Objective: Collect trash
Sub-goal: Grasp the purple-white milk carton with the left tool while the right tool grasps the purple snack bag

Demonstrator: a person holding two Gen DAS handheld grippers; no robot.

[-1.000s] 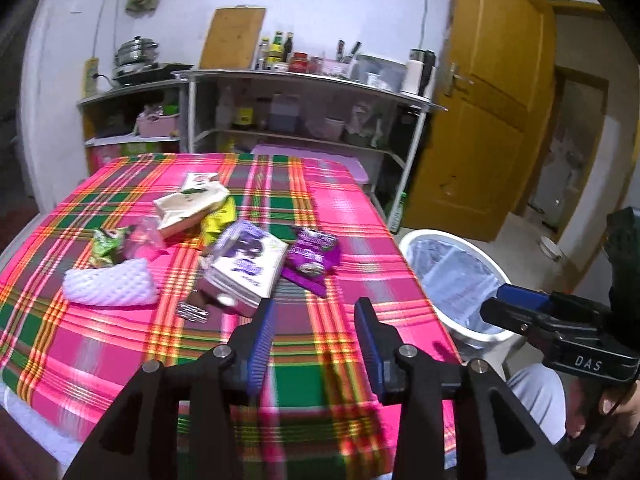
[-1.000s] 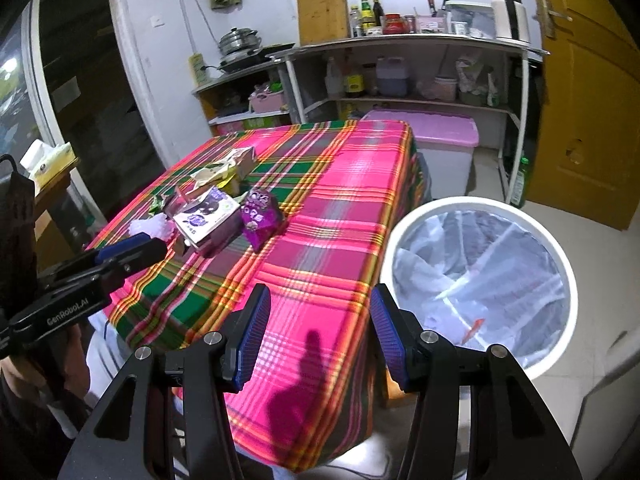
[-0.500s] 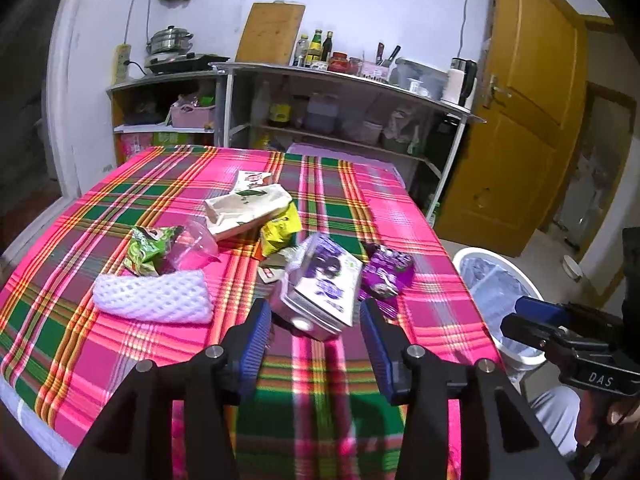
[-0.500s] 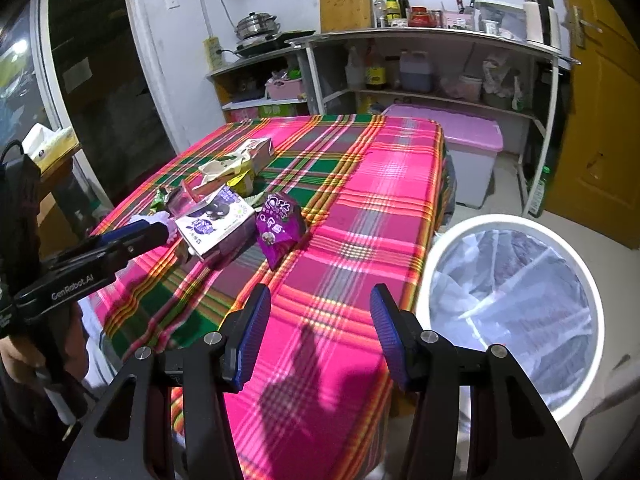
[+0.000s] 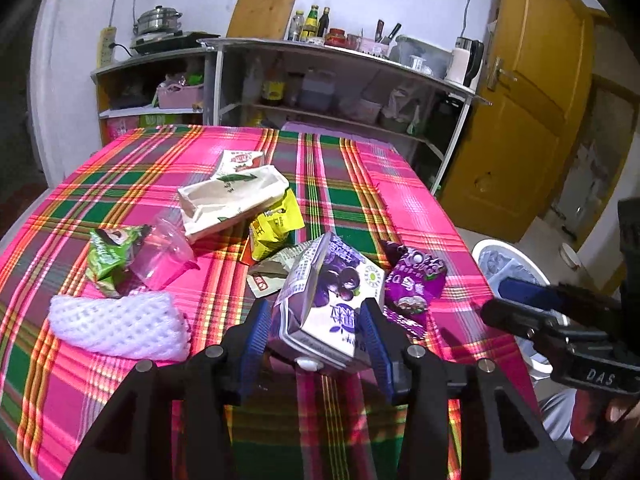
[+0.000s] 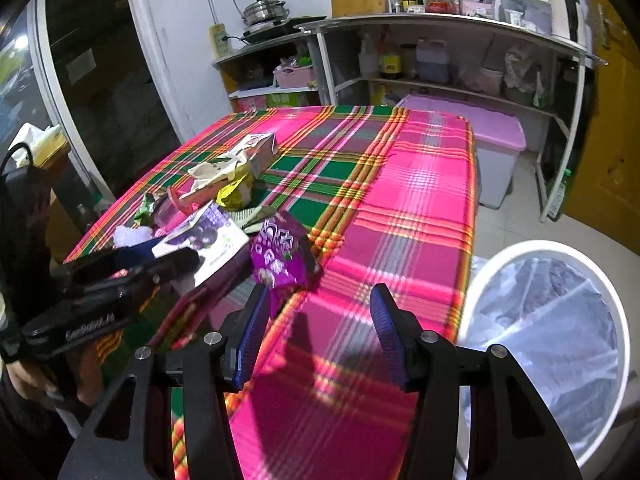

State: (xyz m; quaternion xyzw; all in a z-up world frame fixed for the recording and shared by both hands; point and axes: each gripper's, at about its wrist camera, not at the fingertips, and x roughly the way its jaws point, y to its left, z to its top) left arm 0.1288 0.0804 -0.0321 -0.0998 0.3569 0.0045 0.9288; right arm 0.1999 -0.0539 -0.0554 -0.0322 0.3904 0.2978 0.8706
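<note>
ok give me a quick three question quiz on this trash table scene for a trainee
1. True or false: the purple milk carton lies between the fingers of the left hand-held gripper.
2. Multiple choice: what lies right beside that carton, on the bin's side? A) the white foam net B) the purple snack bag C) the clear pink cup
3. Fill in: the white bin stands on the floor, lined with a ____ bag.

Key: 1 true: the carton is between the jaws, which are opening, with no pressing visible. 2 B. 3 clear plastic.
</note>
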